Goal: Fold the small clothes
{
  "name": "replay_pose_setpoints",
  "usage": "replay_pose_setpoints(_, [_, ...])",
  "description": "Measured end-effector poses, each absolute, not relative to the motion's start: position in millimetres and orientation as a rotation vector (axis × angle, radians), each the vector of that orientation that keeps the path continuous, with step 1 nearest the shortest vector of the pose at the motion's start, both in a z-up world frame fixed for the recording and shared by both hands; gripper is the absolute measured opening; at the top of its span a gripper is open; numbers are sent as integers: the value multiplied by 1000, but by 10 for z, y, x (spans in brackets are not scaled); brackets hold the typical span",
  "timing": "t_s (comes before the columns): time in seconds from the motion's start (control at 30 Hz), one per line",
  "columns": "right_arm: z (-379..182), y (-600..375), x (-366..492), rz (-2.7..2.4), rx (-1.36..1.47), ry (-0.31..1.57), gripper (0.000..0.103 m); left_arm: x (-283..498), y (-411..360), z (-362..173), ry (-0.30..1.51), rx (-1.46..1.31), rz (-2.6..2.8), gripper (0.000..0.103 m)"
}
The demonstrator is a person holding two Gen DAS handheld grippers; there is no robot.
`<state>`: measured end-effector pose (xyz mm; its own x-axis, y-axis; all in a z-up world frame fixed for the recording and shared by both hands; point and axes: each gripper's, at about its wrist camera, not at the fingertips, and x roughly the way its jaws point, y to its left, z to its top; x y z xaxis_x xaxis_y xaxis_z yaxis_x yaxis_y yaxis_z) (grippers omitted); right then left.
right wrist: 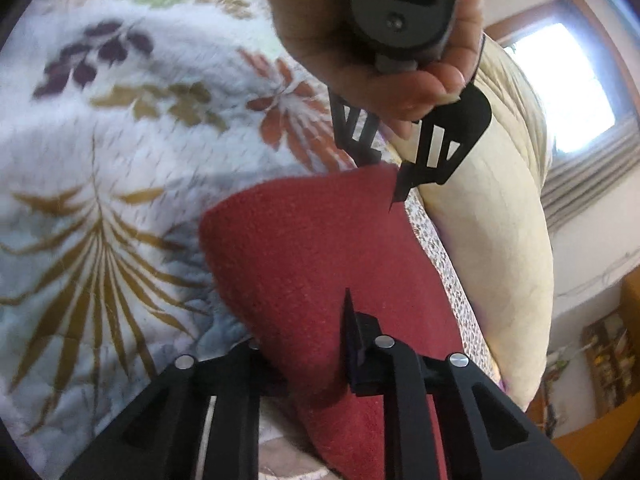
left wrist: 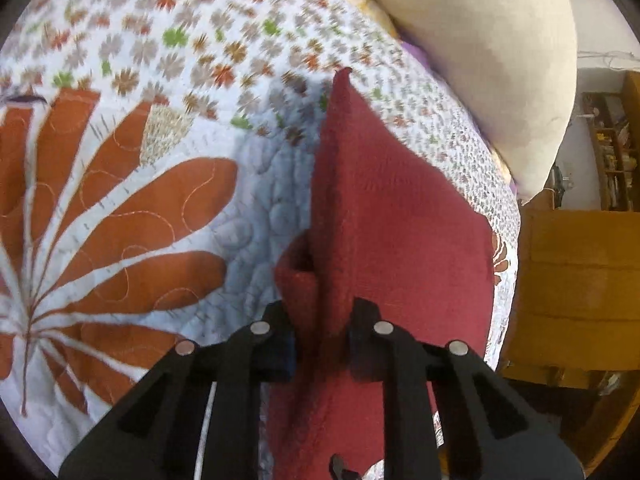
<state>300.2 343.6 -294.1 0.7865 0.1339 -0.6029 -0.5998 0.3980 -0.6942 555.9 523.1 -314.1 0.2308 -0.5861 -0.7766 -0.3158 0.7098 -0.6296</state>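
While within both jaws, red cloth (left wrist: 400, 220)

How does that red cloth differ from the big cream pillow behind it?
The red cloth is dark red with a rough, towel-like surface; the cream pillow is pale and smooth. The red cloth is thin and creased, pinched by both the left gripper and the right gripper, while the cream pillow is plump and nothing grips it. Both are plain, unlike the flowered quilt under them.

Red cloth (left wrist: 384, 208) fuzzy terry, matt; quilt (left wrist: 132, 184) stitched cotton, printed; tongs (left wrist: 320, 320) matt blk plastic, shiny metal pins.
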Motion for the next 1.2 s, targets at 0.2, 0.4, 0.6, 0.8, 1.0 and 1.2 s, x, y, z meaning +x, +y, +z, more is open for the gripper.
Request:
replay_pose_setpoints(0.2, [-2516, 3327, 3150, 484, -950, 513, 17, 5620, 5105, -2720, 1338, -774, -209, 14])
replay_pose_setpoints(0.4, [-2163, 3107, 3245, 486, -836, 529, 16, 5695, 4892, -2341, 1321, -721, -208, 14])
replay_pose_setpoints(0.6, [-1814, 2852, 3378, 491, -675, 572, 16, 5756, 4690, -2058, 1311, -675, -198, 14])
replay_pose_setpoints(0.8, [-1611, 2594, 3403, 470, -570, 572, 16, 5815, 4411, -1808, 1301, -625, -194, 14])
replay_pose_setpoints(1.0, [-1457, 2345, 3439, 445, -503, 562, 16, 5891, 4147, -1612, 1298, -576, -188, 14])
replay_pose_setpoints(1.2, [-1351, 2095, 3519, 424, -434, 564, 16, 5977, 3866, -1474, 1300, -531, -190, 14])
